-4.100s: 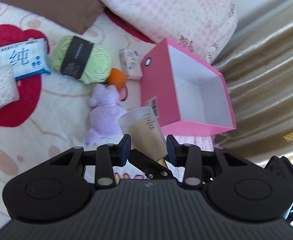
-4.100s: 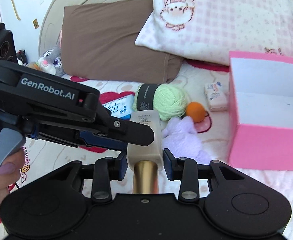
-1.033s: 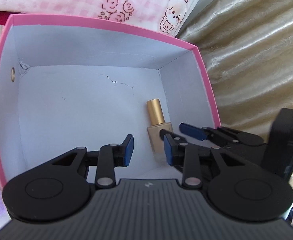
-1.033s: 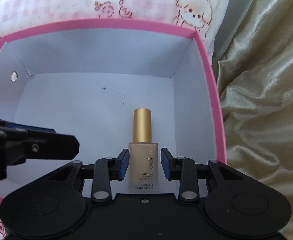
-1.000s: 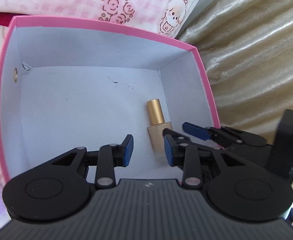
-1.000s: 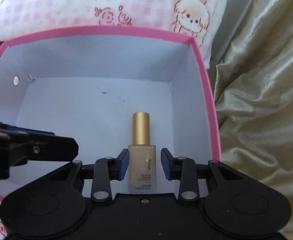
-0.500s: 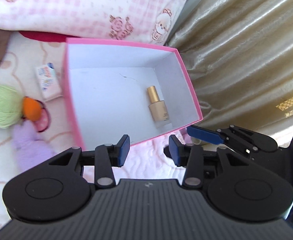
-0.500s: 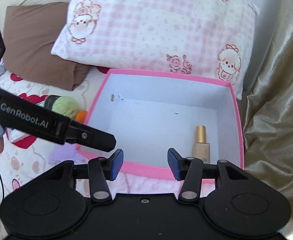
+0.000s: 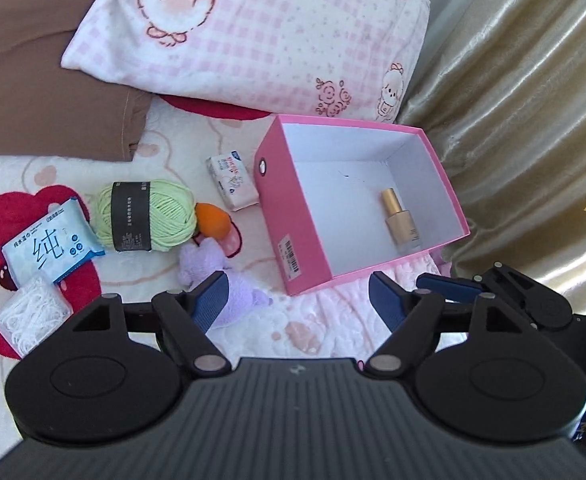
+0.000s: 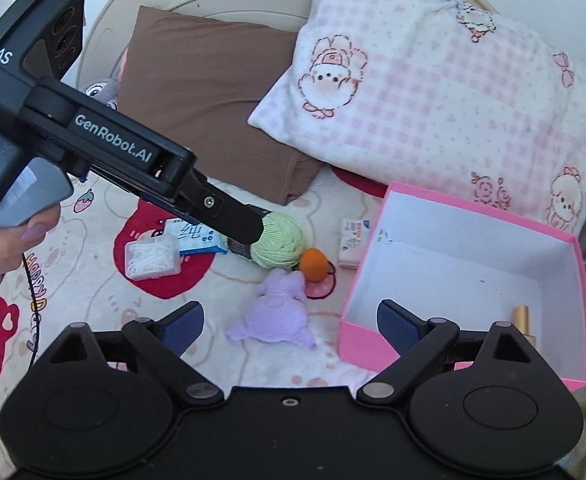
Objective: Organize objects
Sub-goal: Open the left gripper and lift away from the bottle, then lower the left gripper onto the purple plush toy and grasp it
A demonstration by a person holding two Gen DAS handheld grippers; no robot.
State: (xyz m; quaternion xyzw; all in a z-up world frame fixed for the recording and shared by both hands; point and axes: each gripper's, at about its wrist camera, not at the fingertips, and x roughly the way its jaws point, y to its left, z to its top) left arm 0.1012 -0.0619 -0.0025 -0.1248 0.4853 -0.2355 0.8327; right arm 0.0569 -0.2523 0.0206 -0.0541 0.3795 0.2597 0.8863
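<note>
A pink box (image 9: pixel 301 216) (image 10: pixel 377 344) sits on the bed by the curtain. A gold-capped foundation bottle (image 9: pixel 401 222) (image 10: pixel 523 322) lies inside it by the right wall. Left of the box lie a purple plush toy (image 9: pixel 237 300) (image 10: pixel 279 310), an orange ball (image 9: pixel 212 220) (image 10: pixel 313 264), a green yarn ball (image 9: pixel 149 214) (image 10: pixel 279 246), a small white packet (image 9: pixel 233 180) (image 10: pixel 353 242), a blue wipes pack (image 9: pixel 51 244) and a clear box of white bits (image 9: pixel 31 314) (image 10: pixel 153 260). My left gripper (image 9: pixel 299 304) is open and empty above the bed, near the plush. My right gripper (image 10: pixel 289 326) is open and empty.
A pink checked pillow (image 9: pixel 253 36) (image 10: pixel 433 112) and a brown pillow (image 9: pixel 33 60) (image 10: pixel 209 100) lie at the back. A gold curtain (image 9: pixel 533 120) hangs right of the box. The left tool's body (image 10: pixel 113 152) crosses the right wrist view.
Both grippers have drawn back up and away from the box, leaving the bottle inside. Both jaws have opened wider. The objects left of the box have come into view.
</note>
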